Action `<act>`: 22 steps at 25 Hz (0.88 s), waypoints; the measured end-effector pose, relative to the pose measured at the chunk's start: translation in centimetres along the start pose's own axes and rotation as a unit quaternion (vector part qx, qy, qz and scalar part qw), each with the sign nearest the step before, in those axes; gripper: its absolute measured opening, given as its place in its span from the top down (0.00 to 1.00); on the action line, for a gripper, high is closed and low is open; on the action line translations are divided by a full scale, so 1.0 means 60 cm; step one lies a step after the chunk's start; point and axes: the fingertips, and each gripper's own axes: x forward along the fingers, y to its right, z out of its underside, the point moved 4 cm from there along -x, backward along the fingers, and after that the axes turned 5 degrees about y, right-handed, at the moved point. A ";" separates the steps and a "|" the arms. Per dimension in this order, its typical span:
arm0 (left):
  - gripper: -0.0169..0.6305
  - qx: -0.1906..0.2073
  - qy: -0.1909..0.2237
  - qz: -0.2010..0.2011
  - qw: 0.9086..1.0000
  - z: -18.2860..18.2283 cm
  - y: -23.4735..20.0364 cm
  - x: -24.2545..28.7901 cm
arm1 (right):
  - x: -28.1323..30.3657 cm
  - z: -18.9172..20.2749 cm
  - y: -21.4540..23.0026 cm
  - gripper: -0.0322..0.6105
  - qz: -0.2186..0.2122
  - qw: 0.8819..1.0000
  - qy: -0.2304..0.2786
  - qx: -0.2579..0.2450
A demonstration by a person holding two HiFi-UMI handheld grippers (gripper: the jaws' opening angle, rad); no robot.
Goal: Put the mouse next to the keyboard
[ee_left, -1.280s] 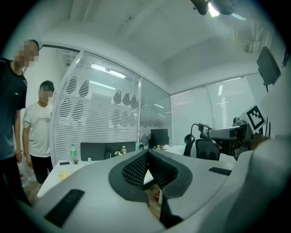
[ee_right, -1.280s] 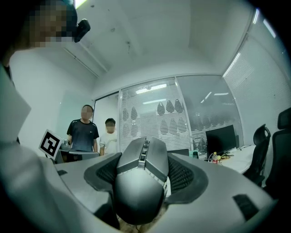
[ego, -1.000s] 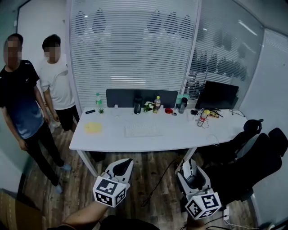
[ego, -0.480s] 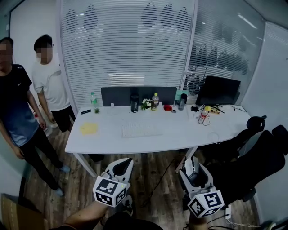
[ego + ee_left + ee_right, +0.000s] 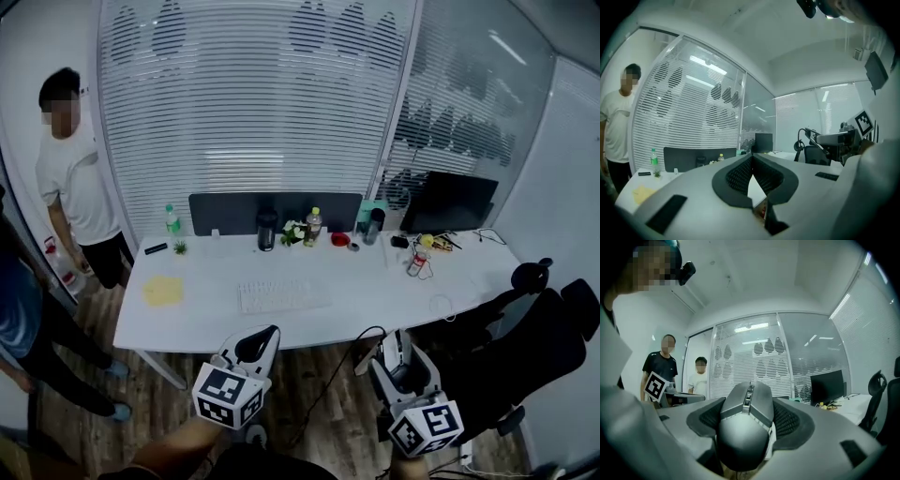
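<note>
The white keyboard [image 5: 281, 295] lies mid-table on the white desk [image 5: 375, 292], far ahead of both grippers. My right gripper [image 5: 395, 343] is held low in front of the desk, shut on a dark grey mouse [image 5: 745, 423] that fills the space between its pads. In the head view the mouse [image 5: 403, 360] shows as a dark shape in those jaws. My left gripper [image 5: 263, 336] hovers low at the left, shut, with its tips meeting and nothing held [image 5: 751, 158].
A yellow cloth [image 5: 162, 290] lies on the desk's left part. Bottles, a small plant and a dark partition [image 5: 274, 211] line the back edge, with a monitor [image 5: 448, 202] at the right. Black chairs [image 5: 525, 323] stand right; a person [image 5: 77, 192] stands left.
The view has swung left and come a little nearer the desk. The person in the dark shirt has slid almost out at the left edge. Both grippers keep their places and grips.
</note>
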 end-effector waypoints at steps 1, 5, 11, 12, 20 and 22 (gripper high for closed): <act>0.93 0.002 -0.001 0.000 1.000 -0.002 -0.011 0.011 | 0.014 -0.001 0.001 0.47 0.001 1.000 0.000 0.000; 0.93 0.006 -0.008 -0.006 1.000 -0.006 -0.059 0.049 | 0.069 -0.001 0.008 0.47 0.008 1.000 -0.007 -0.001; 0.93 0.008 -0.007 -0.003 1.000 -0.003 -0.117 0.091 | 0.141 0.009 0.011 0.47 0.012 1.000 -0.012 0.001; 0.93 0.007 -0.011 -0.001 1.000 -0.003 -0.127 0.097 | 0.153 0.009 0.011 0.47 0.013 1.000 -0.013 0.001; 0.93 0.004 -0.007 0.009 1.000 0.006 -0.206 0.130 | 0.247 0.015 0.002 0.47 0.014 1.000 -0.001 0.000; 0.93 0.006 -0.006 0.010 1.000 0.004 -0.217 0.138 | 0.265 0.016 0.003 0.47 0.010 1.000 -0.007 -0.001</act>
